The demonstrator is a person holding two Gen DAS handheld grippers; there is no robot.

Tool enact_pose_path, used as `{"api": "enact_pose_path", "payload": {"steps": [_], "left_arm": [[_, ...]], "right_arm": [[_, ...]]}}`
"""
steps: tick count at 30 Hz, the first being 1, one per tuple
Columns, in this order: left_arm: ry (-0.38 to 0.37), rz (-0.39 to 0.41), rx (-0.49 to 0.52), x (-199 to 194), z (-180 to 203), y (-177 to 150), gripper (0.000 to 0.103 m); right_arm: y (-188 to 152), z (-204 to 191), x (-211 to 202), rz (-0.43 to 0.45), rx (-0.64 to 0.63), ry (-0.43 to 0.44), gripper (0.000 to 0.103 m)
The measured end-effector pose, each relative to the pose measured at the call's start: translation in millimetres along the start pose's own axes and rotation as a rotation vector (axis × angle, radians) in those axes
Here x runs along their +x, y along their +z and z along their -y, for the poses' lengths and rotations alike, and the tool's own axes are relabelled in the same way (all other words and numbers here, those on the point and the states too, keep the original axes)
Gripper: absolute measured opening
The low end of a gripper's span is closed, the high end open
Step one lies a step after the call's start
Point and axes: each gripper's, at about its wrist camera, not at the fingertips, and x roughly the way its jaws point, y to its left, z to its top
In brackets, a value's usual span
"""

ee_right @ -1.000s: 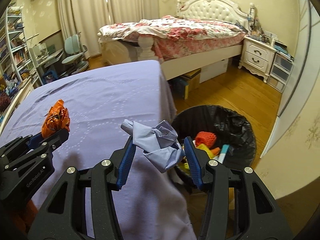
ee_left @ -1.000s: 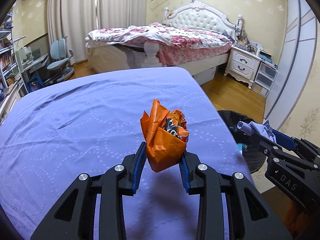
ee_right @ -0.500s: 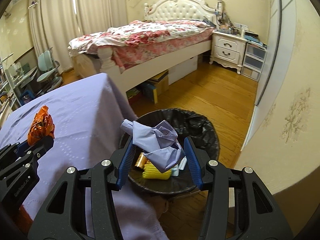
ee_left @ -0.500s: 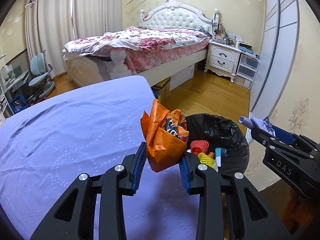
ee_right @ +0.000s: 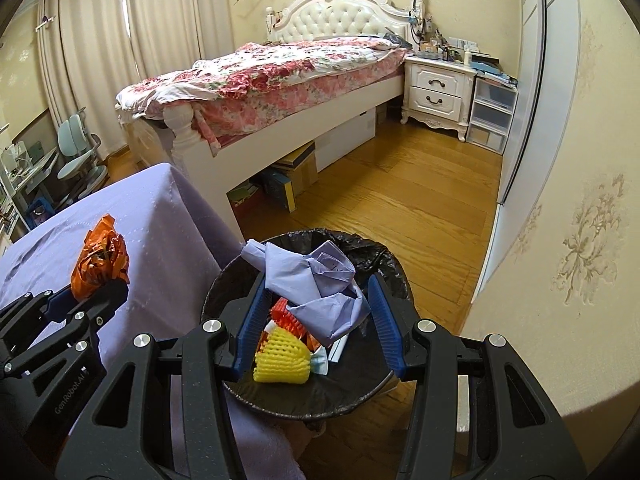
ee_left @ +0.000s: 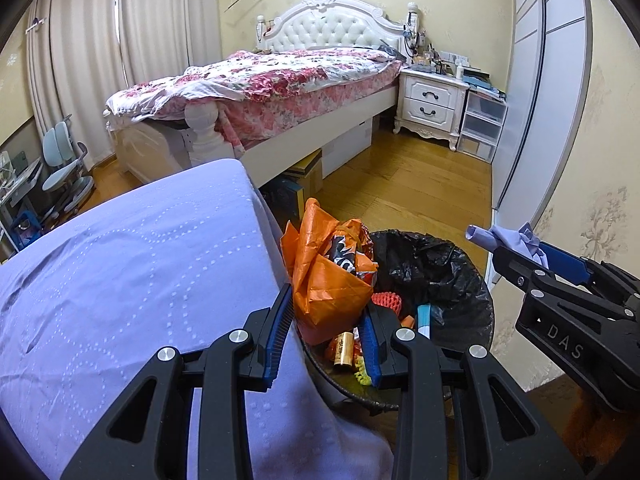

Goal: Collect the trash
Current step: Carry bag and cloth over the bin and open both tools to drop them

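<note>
The right gripper (ee_right: 316, 322), clamped on a crumpled lilac glove (ee_right: 316, 280), hangs directly above the black-lined trash bin (ee_right: 394, 268), while the left gripper (ee_left: 325, 334), pinching an orange snack wrapper (ee_left: 326, 280), sits over the bin's near-left rim.

A second earlier, the left tool (ee_left: 326, 316) carried the orange wrapper (ee_left: 320, 272) above the middle of the purple-covered table (ee_left: 120, 272); it swung across to the table's edge, so the wrapper hung at the near rim of the black-lined trash bin (ee_left: 448, 264). The right tool (ee_right: 316, 316) with the crumpled blue glove (ee_right: 316, 280) travelled the same way, from beside the bin's rim to directly above the bin's opening.
</note>
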Motion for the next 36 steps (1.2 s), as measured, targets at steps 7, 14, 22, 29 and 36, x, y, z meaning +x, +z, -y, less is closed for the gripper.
{"api": "enact_pose_path", "payload": {"steps": [7, 14, 22, 29, 36], "left_arm": [[0.006, -0.032, 0.002, 15, 4, 5, 0.033], [0.010, -0.043, 0.010, 22, 10, 8, 0.033], [0.017, -0.037, -0.008, 20, 11, 9, 0.059], [0.024, -0.019, -0.005, 17, 12, 10, 0.070], [0.028, -0.007, -0.012, 12, 9, 13, 0.074]], "right_arm": [[3, 3, 9, -0.014, 0.009, -0.001, 0.049], [4, 5, 16, -0.023, 0.022, 0.000, 0.049], [3, 9, 18, -0.021, 0.034, -0.007, 0.049], [4, 13, 17, -0.021, 0.055, -0.021, 0.057], [4, 12, 12, -0.007, 0.053, -0.032, 0.065]]}}
